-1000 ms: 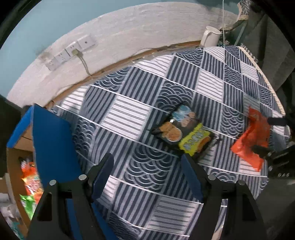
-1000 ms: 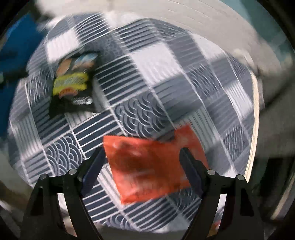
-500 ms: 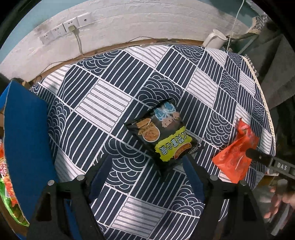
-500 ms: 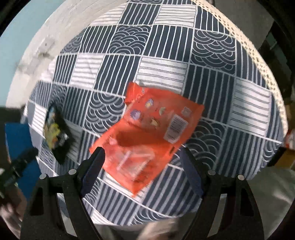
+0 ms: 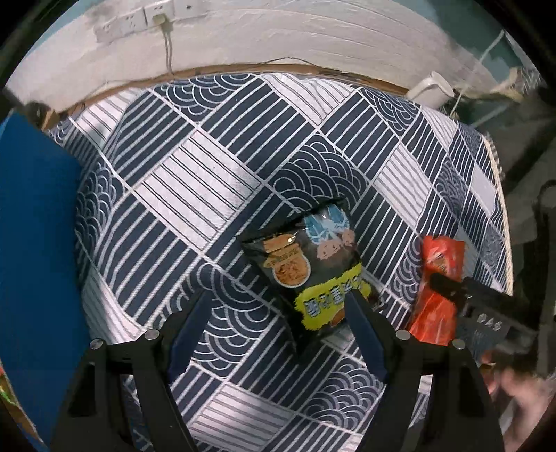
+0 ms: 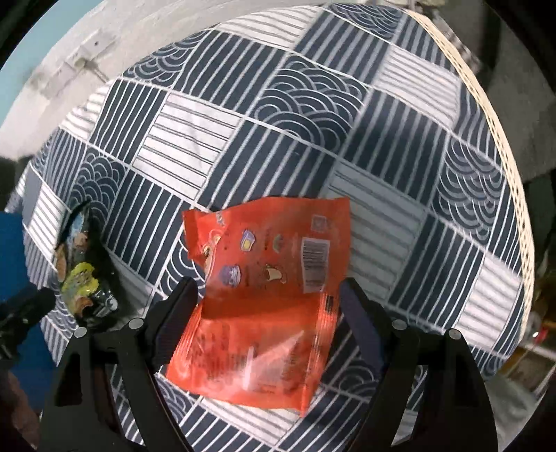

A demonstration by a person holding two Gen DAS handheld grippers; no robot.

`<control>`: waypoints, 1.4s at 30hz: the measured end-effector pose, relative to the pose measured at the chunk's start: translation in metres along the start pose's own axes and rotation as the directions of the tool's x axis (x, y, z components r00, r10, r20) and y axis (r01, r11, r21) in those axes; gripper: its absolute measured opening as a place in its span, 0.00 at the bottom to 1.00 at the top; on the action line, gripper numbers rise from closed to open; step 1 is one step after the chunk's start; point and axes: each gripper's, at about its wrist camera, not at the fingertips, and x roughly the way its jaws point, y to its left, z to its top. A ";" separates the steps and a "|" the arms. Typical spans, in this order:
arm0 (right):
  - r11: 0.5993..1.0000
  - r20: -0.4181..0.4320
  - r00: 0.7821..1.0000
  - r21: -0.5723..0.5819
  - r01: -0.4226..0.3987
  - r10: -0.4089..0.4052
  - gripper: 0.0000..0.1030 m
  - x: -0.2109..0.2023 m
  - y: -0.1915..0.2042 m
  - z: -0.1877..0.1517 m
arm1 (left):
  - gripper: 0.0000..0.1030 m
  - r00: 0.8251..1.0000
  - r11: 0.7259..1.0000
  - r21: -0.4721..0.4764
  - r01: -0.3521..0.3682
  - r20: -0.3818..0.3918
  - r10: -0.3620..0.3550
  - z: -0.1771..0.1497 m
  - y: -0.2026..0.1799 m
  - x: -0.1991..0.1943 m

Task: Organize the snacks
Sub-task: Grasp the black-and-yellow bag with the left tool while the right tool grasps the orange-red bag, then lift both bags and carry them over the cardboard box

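Note:
A black and yellow snack bag point(image 5: 309, 267) lies on the patterned tablecloth point(image 5: 194, 187). My left gripper point(image 5: 278, 313) is open just above it, its right finger at the bag's lower corner. An orange snack bag point(image 6: 264, 295) lies flat between the open fingers of my right gripper point(image 6: 267, 299). The orange bag also shows in the left wrist view point(image 5: 438, 288), with the right gripper point(image 5: 476, 306) over it. The black bag also shows in the right wrist view point(image 6: 83, 278).
A blue box flap point(image 5: 34, 257) stands at the left edge of the table. A white wall with sockets point(image 5: 146, 17) and a white mug point(image 5: 431, 92) are at the back. The tablecloth's fringed edge point(image 6: 493, 139) runs along the right.
Both grippers have moved lower and closer to their bags. The left gripper has swung from the blue box toward the black bag. The right gripper now straddles the orange bag.

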 end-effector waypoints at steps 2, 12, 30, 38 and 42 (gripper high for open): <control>0.999 -0.010 1.000 -0.026 0.021 -0.021 0.80 0.006 0.007 0.002 | 0.78 1.000 1.000 -0.015 0.009 -0.007 -0.009 0.001 -0.001 0.003; 0.986 0.007 0.995 -0.133 0.096 -0.096 0.80 0.023 0.030 -0.008 | 0.79 0.999 0.999 -0.032 0.011 -0.031 -0.012 0.009 -0.016 0.026; 0.961 0.079 0.996 -0.269 0.060 -0.040 0.47 0.004 0.029 -0.047 | 0.57 1.000 0.999 0.051 0.018 -0.019 -0.017 0.012 -0.037 0.037; 0.944 0.114 0.993 -0.324 0.071 -0.036 0.42 -0.016 0.039 -0.056 | 0.57 0.999 0.996 0.091 0.012 0.030 -0.015 0.005 -0.030 0.015; 0.936 0.141 0.990 -0.344 0.078 -0.031 0.41 -0.031 0.047 -0.063 | 0.57 0.997 0.990 0.137 -0.017 0.076 0.007 -0.008 -0.034 -0.004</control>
